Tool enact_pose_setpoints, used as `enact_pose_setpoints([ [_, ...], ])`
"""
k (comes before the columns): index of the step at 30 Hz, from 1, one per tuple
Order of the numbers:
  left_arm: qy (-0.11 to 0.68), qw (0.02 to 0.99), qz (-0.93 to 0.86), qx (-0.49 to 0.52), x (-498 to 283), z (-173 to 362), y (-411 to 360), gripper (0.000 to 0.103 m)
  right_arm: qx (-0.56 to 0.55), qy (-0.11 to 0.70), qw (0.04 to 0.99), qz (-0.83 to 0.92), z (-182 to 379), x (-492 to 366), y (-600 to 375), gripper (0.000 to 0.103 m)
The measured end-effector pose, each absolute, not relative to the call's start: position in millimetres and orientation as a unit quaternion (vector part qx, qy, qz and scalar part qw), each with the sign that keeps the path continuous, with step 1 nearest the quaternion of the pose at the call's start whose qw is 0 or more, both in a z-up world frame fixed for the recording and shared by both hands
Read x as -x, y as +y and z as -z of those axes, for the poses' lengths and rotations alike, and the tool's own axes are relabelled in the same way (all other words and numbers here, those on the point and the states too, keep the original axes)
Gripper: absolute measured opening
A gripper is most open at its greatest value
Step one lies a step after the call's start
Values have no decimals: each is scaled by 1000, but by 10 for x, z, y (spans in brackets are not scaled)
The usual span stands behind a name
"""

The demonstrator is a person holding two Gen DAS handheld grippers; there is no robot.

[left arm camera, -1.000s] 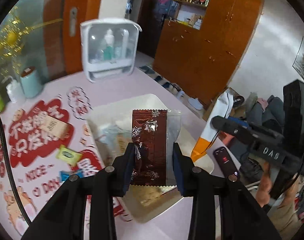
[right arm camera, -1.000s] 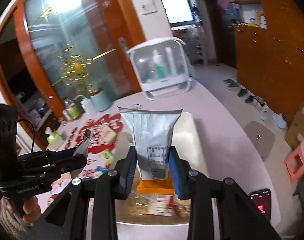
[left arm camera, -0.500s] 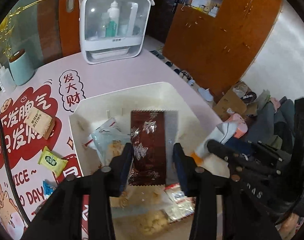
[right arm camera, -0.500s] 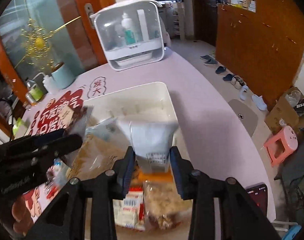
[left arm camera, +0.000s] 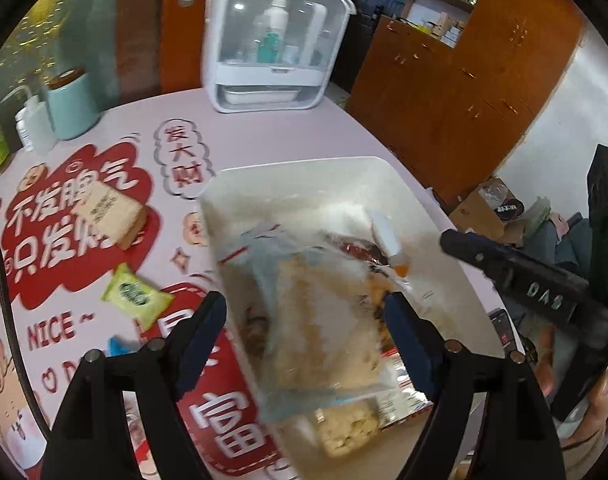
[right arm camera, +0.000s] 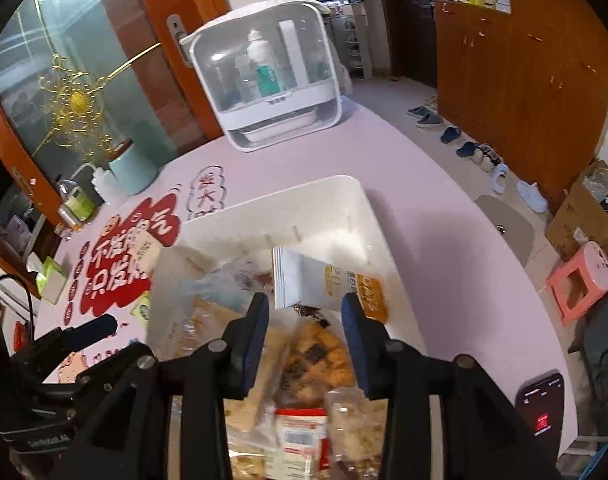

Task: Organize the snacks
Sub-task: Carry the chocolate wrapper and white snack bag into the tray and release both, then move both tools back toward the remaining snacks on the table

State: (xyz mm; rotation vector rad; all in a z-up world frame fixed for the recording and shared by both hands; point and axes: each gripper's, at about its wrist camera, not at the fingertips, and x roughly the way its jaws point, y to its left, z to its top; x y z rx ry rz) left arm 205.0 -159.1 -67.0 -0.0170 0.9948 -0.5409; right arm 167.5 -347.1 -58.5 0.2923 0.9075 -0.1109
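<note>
Left wrist view: left gripper [left arm camera: 304, 316] hanging over the near end of the white bin [left arm camera: 304, 168], jaws spreading, pads clear of everything. Nothing pinched between them; a clear bag of pale biscuits [left arm camera: 323, 320] lying loose in the bin below the gap. Brown wrapper [left arm camera: 359, 250] deeper in the bin, partly buried, next to a white-and-orange pouch [left arm camera: 387, 236]. Left of the bin, on the pink tablecloth [left arm camera: 264, 136]: a beige packet [left arm camera: 110, 214], a green packet [left arm camera: 136, 294], a blue scrap, hardly readable. Beyond the bin, a white cosmetics case [left arm camera: 276, 40]. Right of the bin, the right gripper's black body.

Right wrist view: right gripper [right arm camera: 305, 320] above the bin [right arm camera: 343, 188], jaws parting slightly, pads touching nothing. White-and-orange pouch [right arm camera: 327, 280] lying flat in the bin, just beyond the fingertips. Bags of fried snacks [right arm camera: 315, 356] under the gap. Right of the bin, a phone [right arm camera: 541, 408] at the table edge.
</note>
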Motion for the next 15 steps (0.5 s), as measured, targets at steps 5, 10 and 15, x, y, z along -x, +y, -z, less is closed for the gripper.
enact_pose_setpoints([
  [5,463,860,216,-12,-1995,587,-1173,81,-122,423,897,39,459,-1645,-3266,38],
  [10,455,871,182,-11,-1939,437,-682,81,-105,416,903,19,348,-1580,-3066,39],
  [15,453,880,145,-18,-1815,378,-253,84,-93,414,905,-12,275,-1547,-2866,39],
])
